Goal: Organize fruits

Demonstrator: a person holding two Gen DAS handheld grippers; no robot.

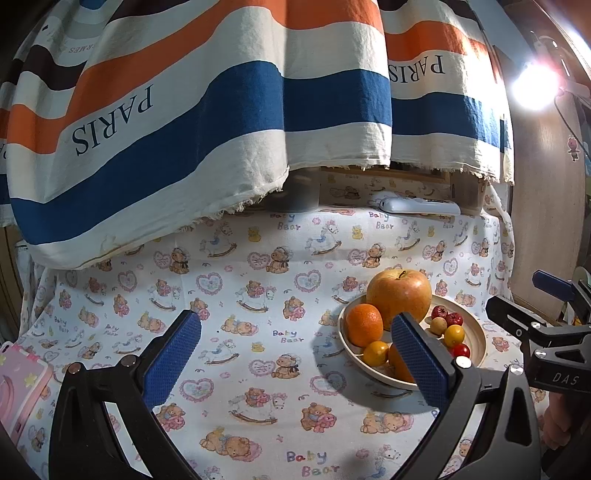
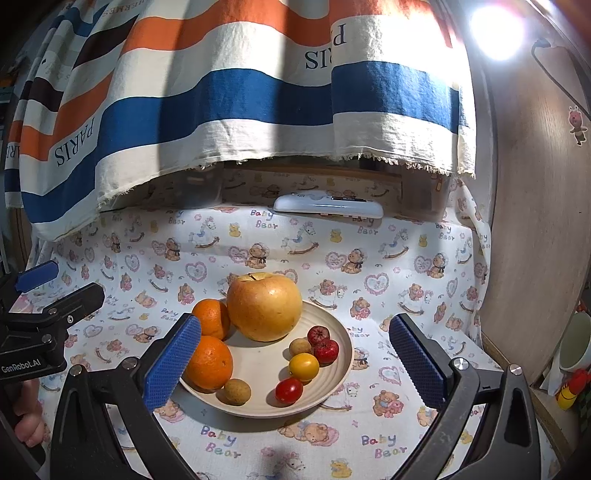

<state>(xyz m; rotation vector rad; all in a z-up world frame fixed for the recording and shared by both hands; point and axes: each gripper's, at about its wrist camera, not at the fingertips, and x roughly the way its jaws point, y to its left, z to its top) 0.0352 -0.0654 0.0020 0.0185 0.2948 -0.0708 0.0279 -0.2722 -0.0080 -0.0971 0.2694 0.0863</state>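
A cream plate (image 2: 334, 380) (image 1: 476, 338) on the bear-print cloth holds a big yellow-red apple (image 2: 264, 306) (image 1: 399, 297), two oranges (image 2: 209, 363) (image 2: 211, 317), two red hawthorns (image 2: 327, 350), a yellow cherry tomato (image 2: 303, 366), a red cherry tomato (image 2: 289, 390) and two tan longans (image 2: 236, 391). My right gripper (image 2: 295, 360) is open just above the plate's near side, nothing between its blue pads. My left gripper (image 1: 295, 356) is open over bare cloth left of the plate; its right finger (image 1: 419, 362) hides part of an orange.
A striped "PARIS" cloth (image 1: 207, 110) hangs over the back. A white remote (image 2: 328, 205) lies at the rear. A pink case (image 1: 18, 387) sits at the left edge. A wooden panel (image 2: 535, 221), a bright lamp (image 2: 496, 31) and a green mug (image 2: 576, 343) are on the right.
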